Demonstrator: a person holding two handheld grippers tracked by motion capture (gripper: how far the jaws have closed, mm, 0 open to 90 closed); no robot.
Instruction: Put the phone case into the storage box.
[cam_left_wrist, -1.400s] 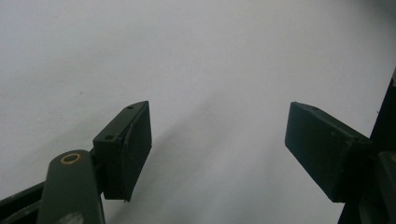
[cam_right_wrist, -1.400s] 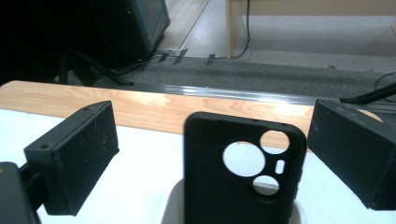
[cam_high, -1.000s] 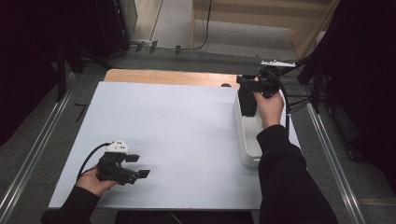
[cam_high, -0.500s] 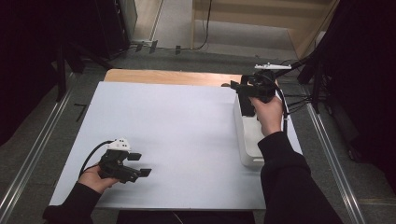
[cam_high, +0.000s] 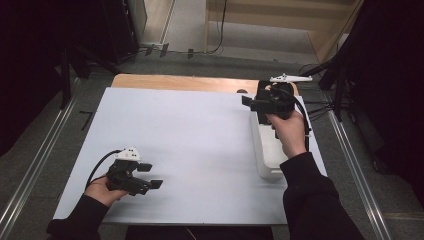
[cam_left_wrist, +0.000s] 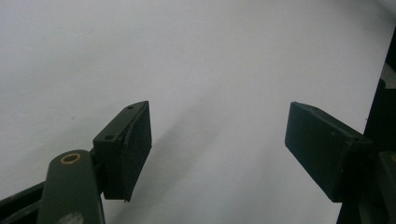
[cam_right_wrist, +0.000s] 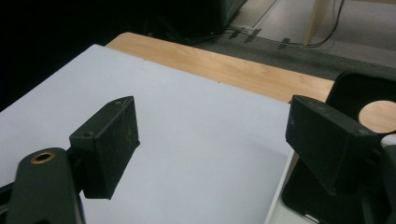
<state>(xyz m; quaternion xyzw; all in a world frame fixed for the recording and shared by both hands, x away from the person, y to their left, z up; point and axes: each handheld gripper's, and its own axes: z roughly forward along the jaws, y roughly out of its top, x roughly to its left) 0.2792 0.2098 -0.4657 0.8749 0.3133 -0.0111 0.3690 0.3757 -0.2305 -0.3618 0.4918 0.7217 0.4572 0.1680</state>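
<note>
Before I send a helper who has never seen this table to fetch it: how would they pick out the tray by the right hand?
Start from the big white board that covers most of the wooden table. Along its right edge lies a long, narrow white tray, running front to back under the right gripper. It is the only raised container on the flat board, and its far end holds something black.

A pale wooden worktop (cam_high: 180, 82) under a white sheet (cam_high: 190, 150) stands on grey carpeted floor (cam_high: 200, 60). Metal rails (cam_high: 30, 170) run along both sides, black curtains (cam_high: 30, 60) hang around, and black cables (cam_high: 220, 30) trail beyond.
</note>
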